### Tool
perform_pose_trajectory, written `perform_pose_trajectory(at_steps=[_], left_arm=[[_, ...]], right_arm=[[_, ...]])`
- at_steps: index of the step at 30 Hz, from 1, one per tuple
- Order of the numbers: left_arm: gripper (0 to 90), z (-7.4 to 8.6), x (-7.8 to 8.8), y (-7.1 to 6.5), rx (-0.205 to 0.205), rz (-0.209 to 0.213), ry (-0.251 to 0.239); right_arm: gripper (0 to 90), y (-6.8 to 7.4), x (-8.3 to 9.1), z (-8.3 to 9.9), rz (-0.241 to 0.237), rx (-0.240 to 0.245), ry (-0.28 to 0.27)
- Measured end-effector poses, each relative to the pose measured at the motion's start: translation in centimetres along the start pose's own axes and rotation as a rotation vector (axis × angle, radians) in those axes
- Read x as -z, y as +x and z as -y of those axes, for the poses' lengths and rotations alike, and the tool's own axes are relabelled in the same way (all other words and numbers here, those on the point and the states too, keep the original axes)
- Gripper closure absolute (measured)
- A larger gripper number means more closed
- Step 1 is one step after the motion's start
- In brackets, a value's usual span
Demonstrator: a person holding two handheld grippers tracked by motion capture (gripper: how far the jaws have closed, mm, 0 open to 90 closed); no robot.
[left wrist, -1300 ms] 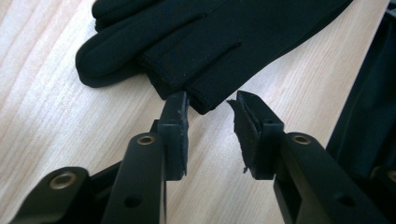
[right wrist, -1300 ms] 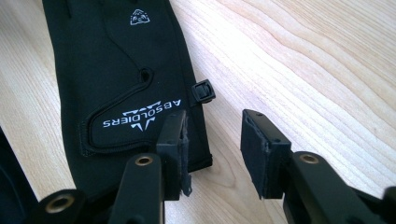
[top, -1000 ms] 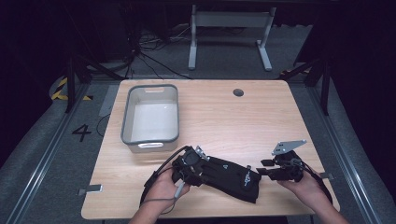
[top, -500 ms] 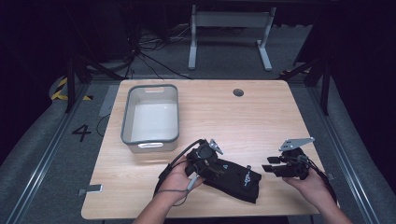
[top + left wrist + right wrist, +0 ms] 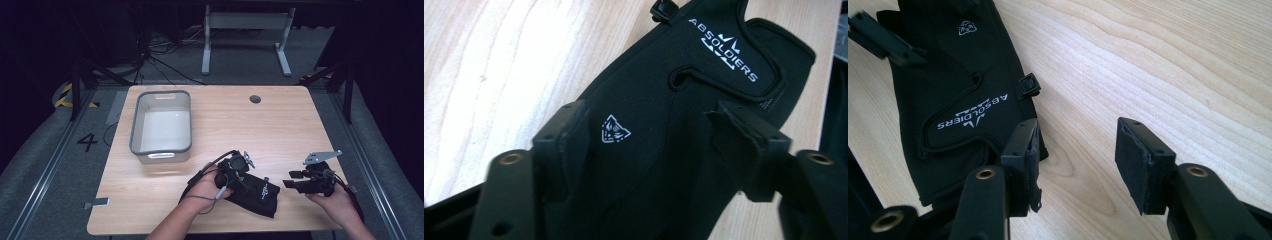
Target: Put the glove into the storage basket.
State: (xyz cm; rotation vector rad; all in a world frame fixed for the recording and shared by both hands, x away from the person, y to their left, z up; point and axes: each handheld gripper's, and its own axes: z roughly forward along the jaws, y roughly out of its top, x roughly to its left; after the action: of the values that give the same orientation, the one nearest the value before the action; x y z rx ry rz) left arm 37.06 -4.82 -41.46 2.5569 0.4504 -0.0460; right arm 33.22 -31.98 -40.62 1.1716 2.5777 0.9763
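- A black glove (image 5: 255, 192) printed ABSOLDIERS lies flat on the wooden bench (image 5: 280, 125), near its front edge.
- The left tongs (image 5: 659, 145) hang over the glove, jaws spread wide, gripping nothing.
- The right tongs (image 5: 1078, 160) sit just beside the glove's cuff, jaws apart and empty.
- A grey bin (image 5: 161, 126) stands well apart, behind them.

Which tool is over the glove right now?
The left tool: its open jaws straddle the black glove. The right tool sits open beside the cuff, over bare wood.
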Motion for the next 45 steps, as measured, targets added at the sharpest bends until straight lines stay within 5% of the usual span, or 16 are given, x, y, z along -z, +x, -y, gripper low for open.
perform_pose_trajectory(at_steps=[11,18,35,40,45], left_arm=[[22.8,-0.1,-1.7,-0.5,-0.017,-0.024,0.072],[17.8,-0.2,-2.8,-1.3,-0.07,-0.021,0.112],[20.8,-0.6,-3.5,-2.0,-0.099,-0.073,0.17],[32.0,-0.8,-3.2,-2.1,-0.101,-0.078,0.174],[58.7,-0.6,-2.7,-2.1,-0.104,-0.09,0.154]], right_arm=[[51.7,0.3,0.1,0.2,-0.015,-0.003,-0.001],[51.3,0.3,0.0,0.1,-0.024,-0.001,-0.001],[51.2,0.5,0.1,0.1,-0.054,-0.014,-0.012],[51.2,0.4,0.2,0.1,-0.062,-0.019,-0.017],[51.4,0.4,0.3,0.1,-0.064,-0.024,-0.026]])
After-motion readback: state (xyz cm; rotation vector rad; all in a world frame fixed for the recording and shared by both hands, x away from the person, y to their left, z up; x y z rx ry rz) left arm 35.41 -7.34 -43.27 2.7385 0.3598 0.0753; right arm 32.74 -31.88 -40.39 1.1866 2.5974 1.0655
